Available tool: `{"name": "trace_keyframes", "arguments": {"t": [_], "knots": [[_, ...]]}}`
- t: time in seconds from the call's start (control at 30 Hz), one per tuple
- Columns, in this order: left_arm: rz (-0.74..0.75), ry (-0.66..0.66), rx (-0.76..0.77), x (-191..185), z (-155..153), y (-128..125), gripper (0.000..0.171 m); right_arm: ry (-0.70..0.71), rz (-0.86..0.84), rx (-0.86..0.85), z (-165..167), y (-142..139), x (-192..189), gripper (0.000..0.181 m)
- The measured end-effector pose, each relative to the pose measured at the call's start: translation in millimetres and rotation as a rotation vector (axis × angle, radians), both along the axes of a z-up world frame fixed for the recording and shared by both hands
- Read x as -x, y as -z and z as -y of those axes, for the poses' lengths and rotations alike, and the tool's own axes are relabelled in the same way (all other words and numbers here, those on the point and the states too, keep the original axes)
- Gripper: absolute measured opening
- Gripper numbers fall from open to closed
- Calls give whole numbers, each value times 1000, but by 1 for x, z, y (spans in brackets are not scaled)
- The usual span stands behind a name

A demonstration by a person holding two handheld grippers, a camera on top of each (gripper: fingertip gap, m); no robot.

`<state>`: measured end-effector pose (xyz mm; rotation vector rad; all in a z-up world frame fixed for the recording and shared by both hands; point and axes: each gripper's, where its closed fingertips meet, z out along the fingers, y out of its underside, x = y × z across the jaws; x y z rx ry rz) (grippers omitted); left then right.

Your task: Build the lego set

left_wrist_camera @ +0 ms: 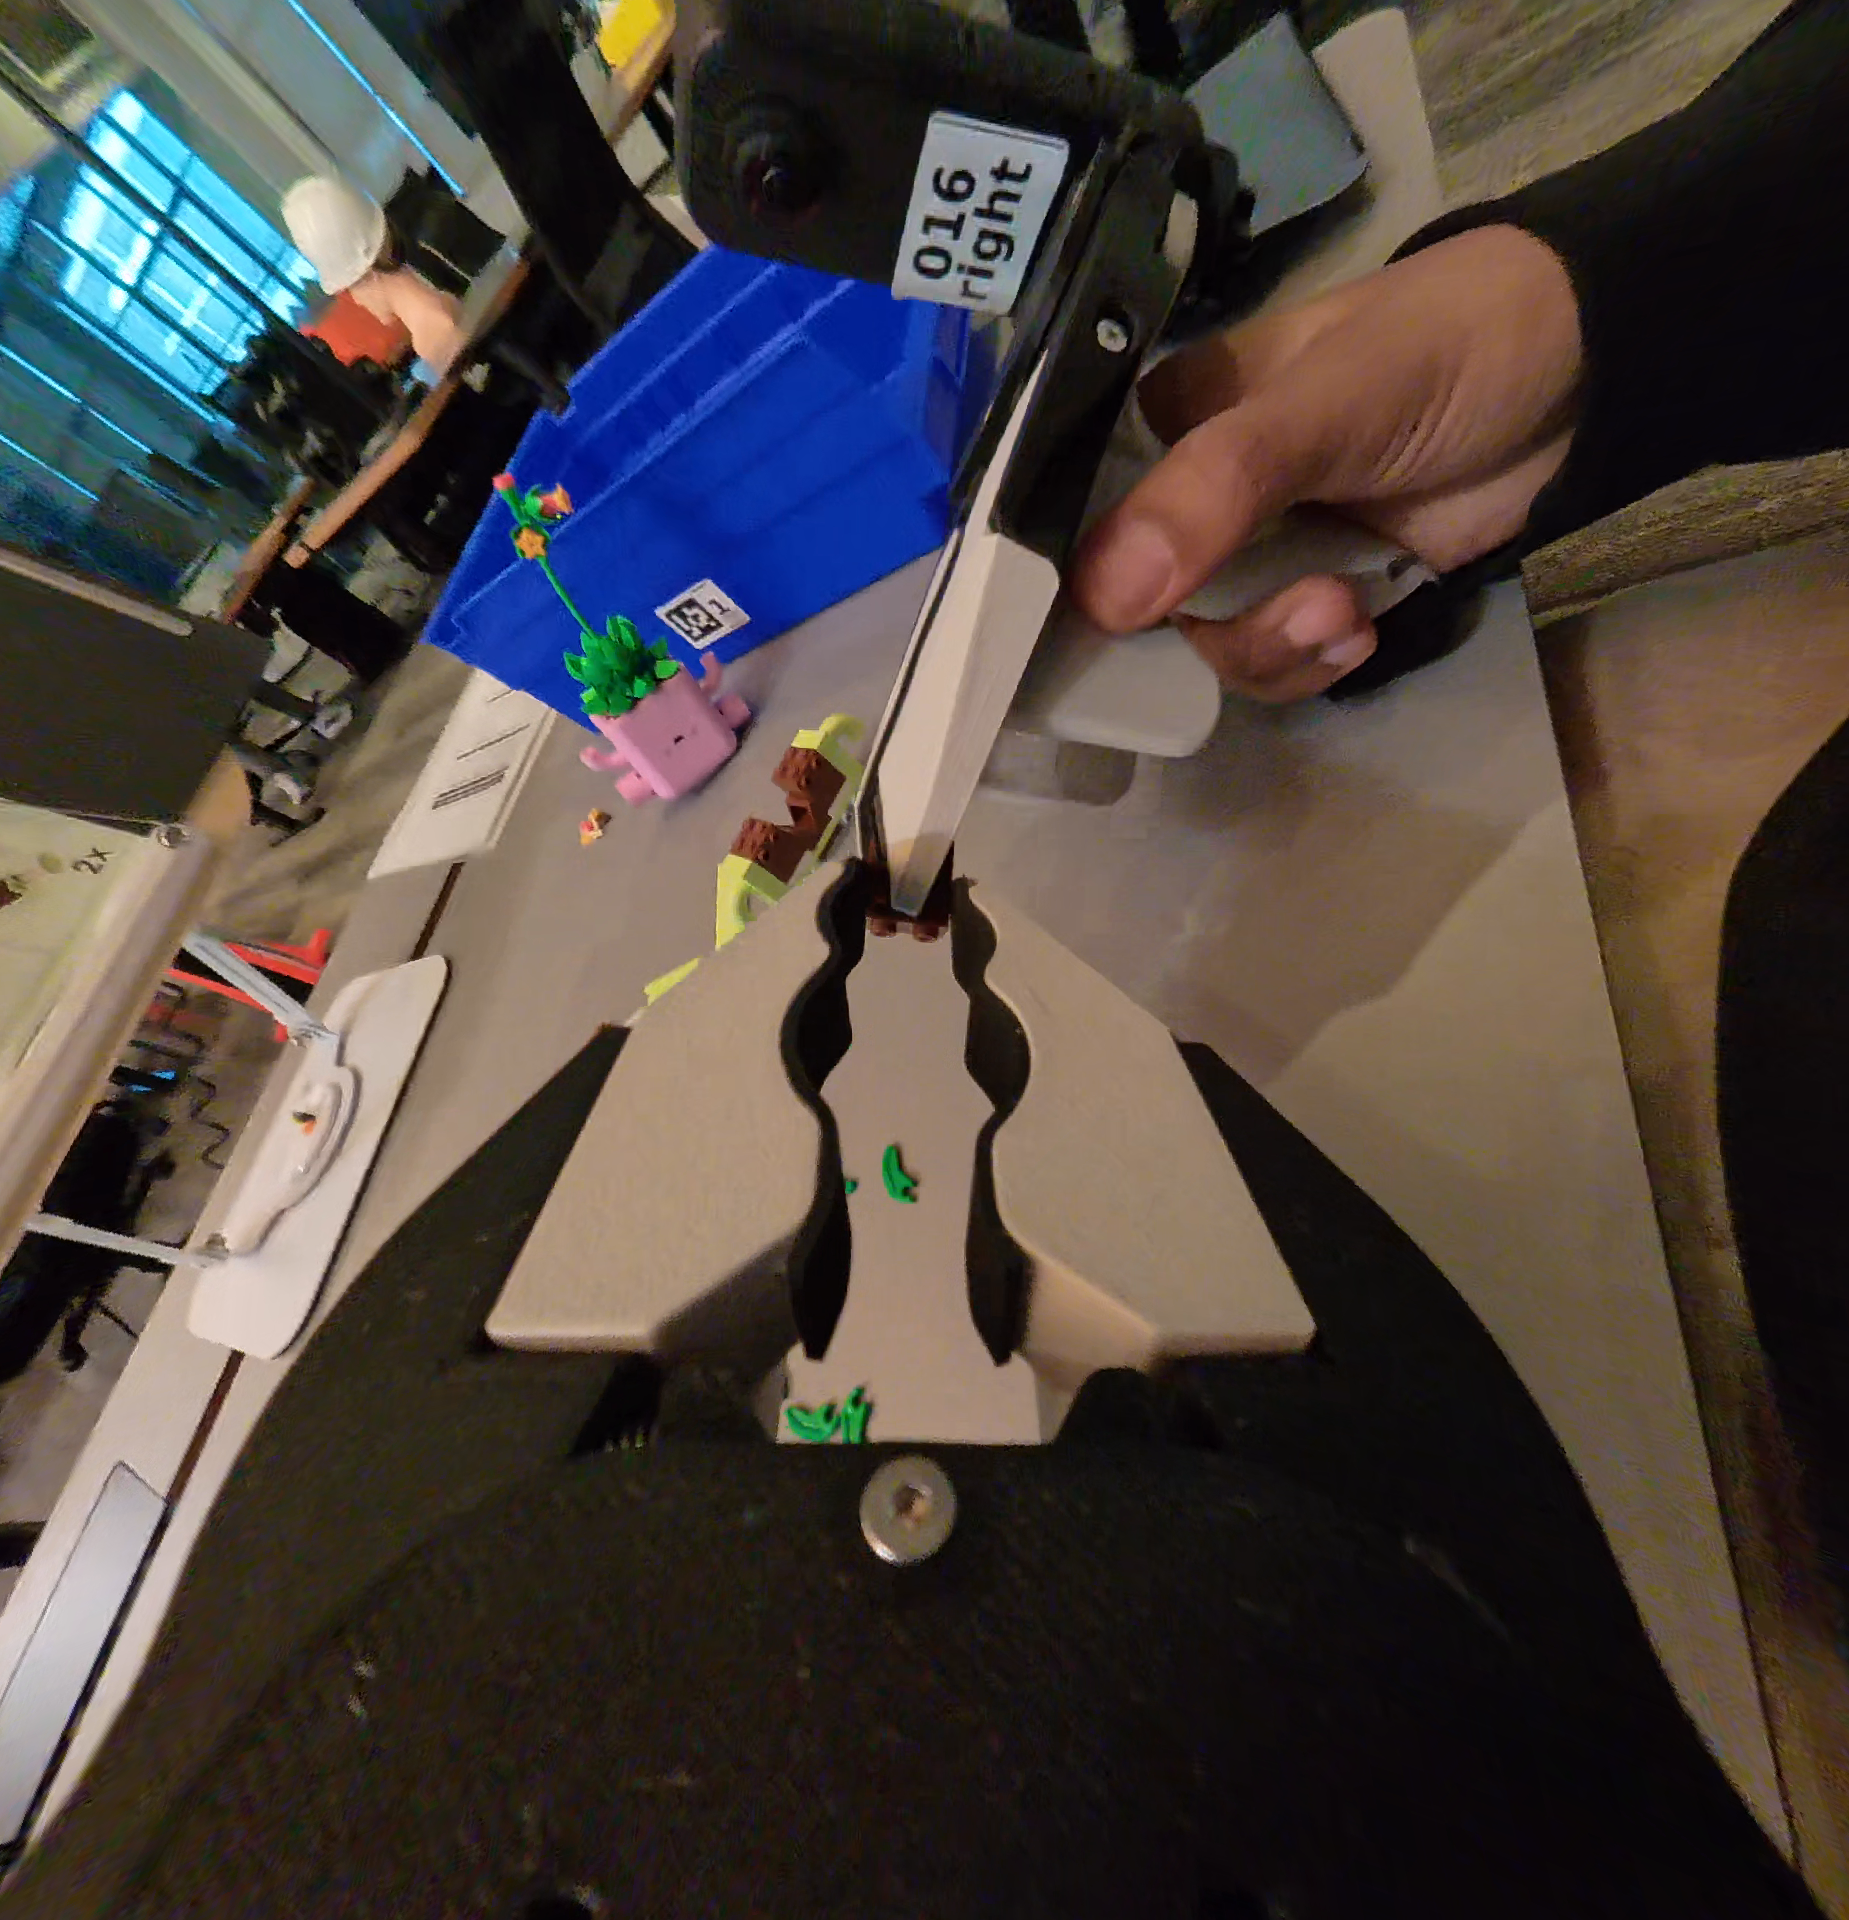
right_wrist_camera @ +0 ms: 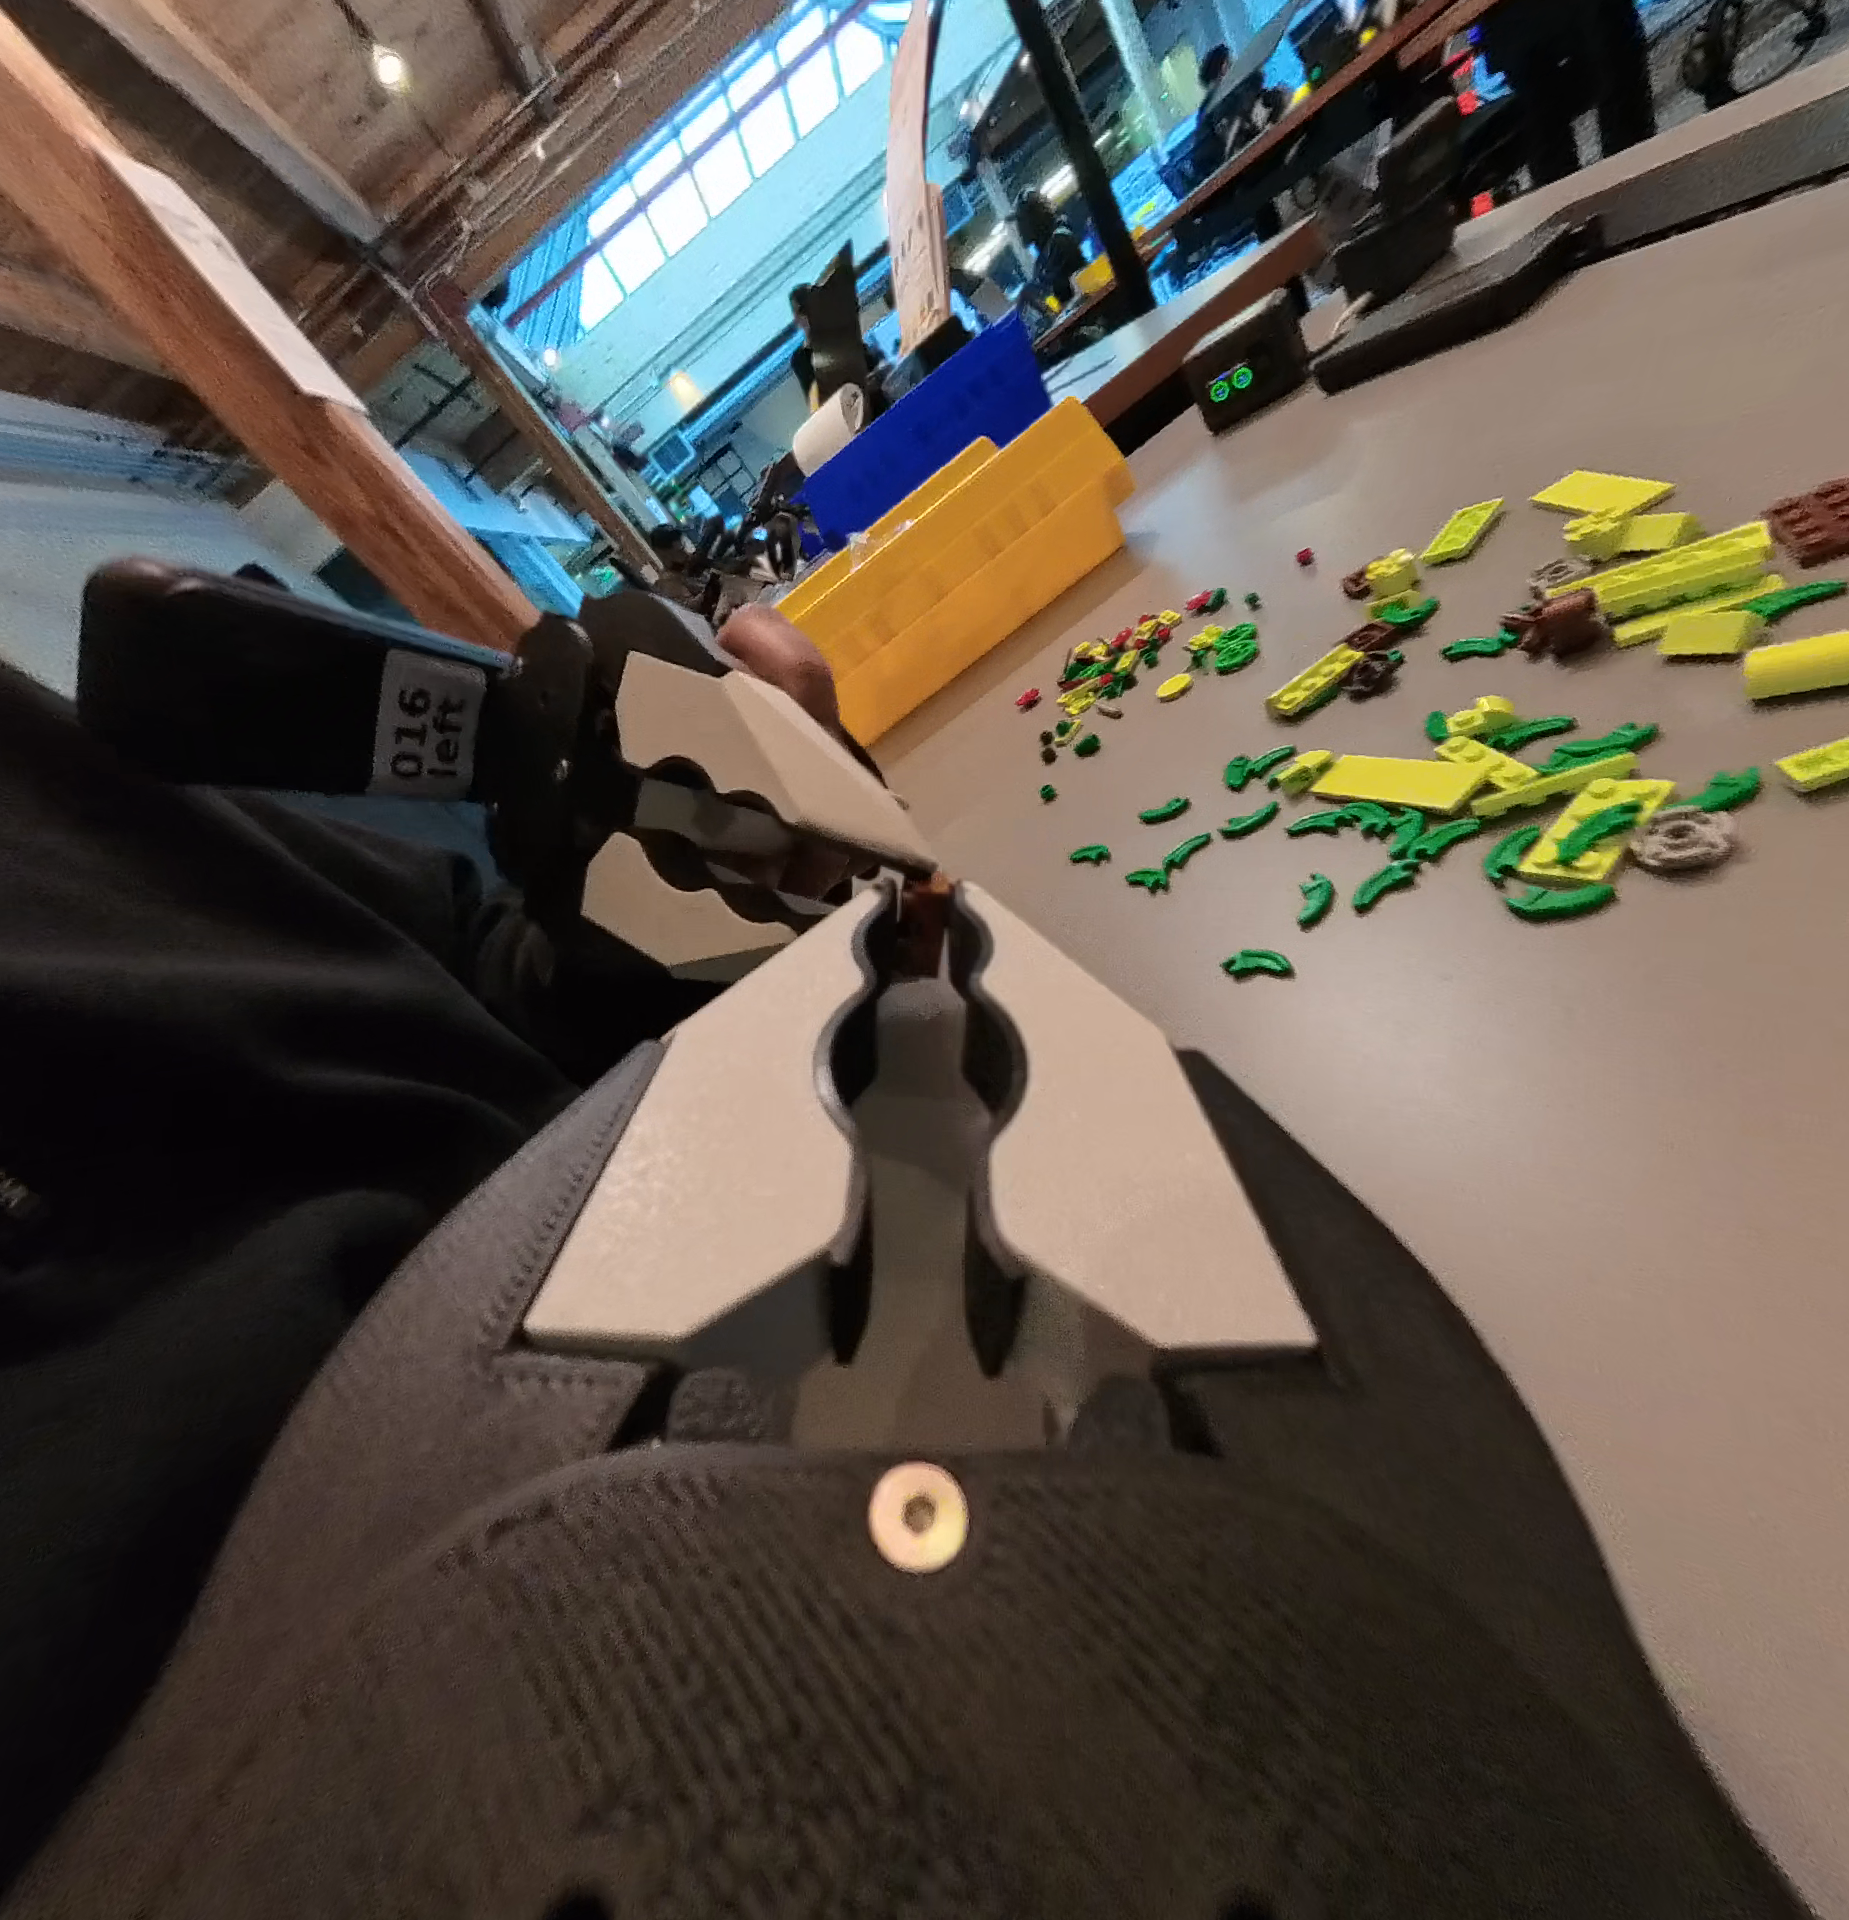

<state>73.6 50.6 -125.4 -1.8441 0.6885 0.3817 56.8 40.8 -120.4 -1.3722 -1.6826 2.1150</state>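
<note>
My left gripper [left_wrist_camera: 904,914] is shut on a small brown lego piece [left_wrist_camera: 906,923] held above the grey table [left_wrist_camera: 1263,987]. The right gripper's fingers [left_wrist_camera: 925,831] come down from above and meet that piece at my left tips. In the right wrist view my right gripper [right_wrist_camera: 922,914] is shut on the brown piece [right_wrist_camera: 925,925], and the left gripper's fingertips [right_wrist_camera: 878,847] press in from the left. A partly built brown and lime model [left_wrist_camera: 795,810] lies just behind. A pile of lime, green and brown loose pieces [right_wrist_camera: 1502,727] lies to the right.
A finished pink pot with a green plant [left_wrist_camera: 655,717] stands by a blue bin [left_wrist_camera: 754,457]. A yellow bin [right_wrist_camera: 972,561] and a small black box [right_wrist_camera: 1247,374] sit at the back. Green leaf pieces [left_wrist_camera: 899,1174] lie under my left gripper. An instruction sheet stand [left_wrist_camera: 78,935] is on the left. My left and right fingertips are right by each other.
</note>
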Motion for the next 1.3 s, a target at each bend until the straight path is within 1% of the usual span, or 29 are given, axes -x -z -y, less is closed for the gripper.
{"name": "trace_keyframes", "arguments": {"t": [0.07, 0.13, 0.2, 0.27, 0.33, 0.37, 0.4, 0.43, 0.57, 0.6, 0.77, 0.93, 1.03, 1.17, 1.3], "knots": [[14, -10, -16, 1, -1, -1, 16, 5, -17, -12, -1, -2, -1, 5], [86, -6, -43, 3, -1, -7, 29, 29, -63, -52, -5, -6, -2, 5], [257, 34, -35, 0, 1, -11, 31, 43, -126, -73, -7, -15, -5, 5], [494, 96, -16, -3, 3, -17, 27, 50, -182, -92, -7, -21, -8, 5], [740, 162, -20, -5, 5, -29, 22, 60, -215, -117, -7, -23, -9, 5], [831, 185, -27, -4, 6, -34, 18, 65, -226, -127, -6, -24, -9, 5], [891, 204, -28, -4, 7, -36, 15, 70, -234, -136, -6, -24, -9, 5], [919, 203, -21, -3, 6, -35, 14, 73, -242, -141, -5, -24, -9, 5], [888, 182, 30, -4, 3, -21, 7, 78, -272, -147, -4, -27, -10, 5], [890, 188, 34, -6, 3, -21, 4, 79, -276, -153, -5, -26, -10, 5], [880, 177, 29, -6, 2, -21, 4, 90, -287, -191, -6, -25, -10, 5], [790, 120, 21, -6, -1, -19, 4, 106, -282, -235, -7, -23, -10, 6], [763, 94, 10, -5, -2, -20, 2, 110, -277, -239, -7, -23, -10, 6], [674, 53, 6, -5, -2, -18, 1, 116, -272, -275, -7, -20, -10, 6], [646, 32, 1, -4, -3, -17, 1, 124, -263, -296, -7, -19, -9, 6]]}}
